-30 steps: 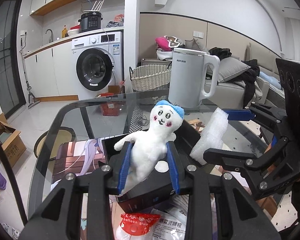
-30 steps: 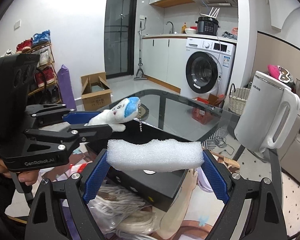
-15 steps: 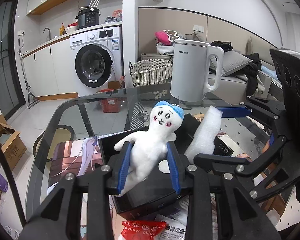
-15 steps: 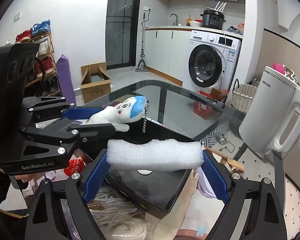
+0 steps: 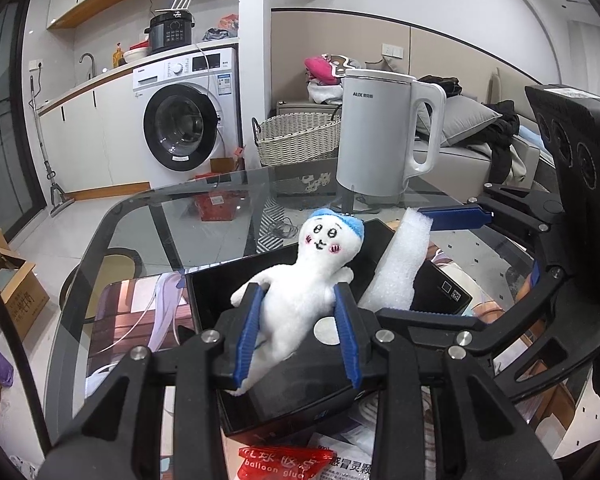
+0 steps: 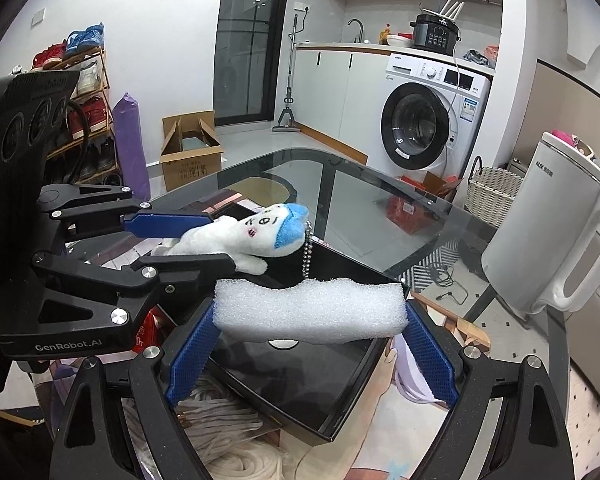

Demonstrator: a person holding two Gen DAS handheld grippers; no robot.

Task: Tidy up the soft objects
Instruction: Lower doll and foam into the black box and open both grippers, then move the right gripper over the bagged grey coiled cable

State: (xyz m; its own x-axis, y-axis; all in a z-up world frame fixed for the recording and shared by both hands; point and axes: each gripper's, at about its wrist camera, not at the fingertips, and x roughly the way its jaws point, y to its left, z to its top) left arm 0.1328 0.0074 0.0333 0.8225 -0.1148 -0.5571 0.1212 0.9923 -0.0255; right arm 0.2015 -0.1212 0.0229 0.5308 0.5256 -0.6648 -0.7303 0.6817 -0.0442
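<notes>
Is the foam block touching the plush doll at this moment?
Apart. The right wrist view shows black box interior between the foam block and the plush doll; only the doll's bead chain hangs down toward the foam.

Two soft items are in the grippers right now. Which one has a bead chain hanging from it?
The white plush doll with the blue cap, held by the left gripper; the chain hangs from its head. The right gripper holds a plain foam block.

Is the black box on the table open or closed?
Open: the black box shows its bare inside and raised walls, with no lid on it.
</notes>
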